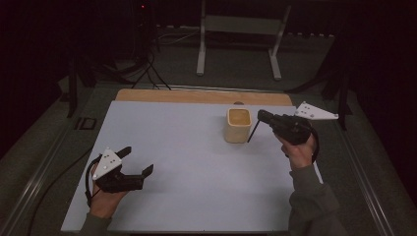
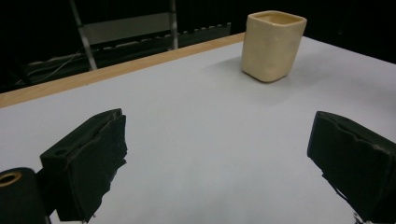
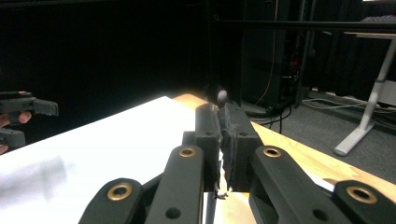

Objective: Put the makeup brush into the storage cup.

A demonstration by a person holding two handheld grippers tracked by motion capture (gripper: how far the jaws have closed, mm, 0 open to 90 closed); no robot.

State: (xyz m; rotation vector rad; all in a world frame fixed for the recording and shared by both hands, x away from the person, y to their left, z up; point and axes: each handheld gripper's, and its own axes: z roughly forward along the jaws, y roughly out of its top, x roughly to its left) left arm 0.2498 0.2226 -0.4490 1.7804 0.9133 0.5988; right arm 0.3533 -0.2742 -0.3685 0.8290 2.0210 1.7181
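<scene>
Our right gripper (image 1: 260,118), centre right, pinches a thin dark stick (image 1: 253,132) beside the cup (image 1: 238,125), ready for dropping in; our left gripper (image 1: 137,160), lower left, gapes wide and empty.

table (image 1: 187,147), laid with a sheet; a bare strip of the tabletop (image 1: 196,96) runs along the far edge. cup (image 1: 238,125) upright on the sheet, right of centre, toward the far side. right gripper (image 1: 261,117) just right of the cup, above the sheet, with a thin stick (image 1: 253,131) clamped between its jaws and slanting down beside the cup's right wall. left gripper (image 1: 135,161) at the near left corner, well apart from the cup. desk frame (image 1: 241,39) on the floor behind the table.
</scene>
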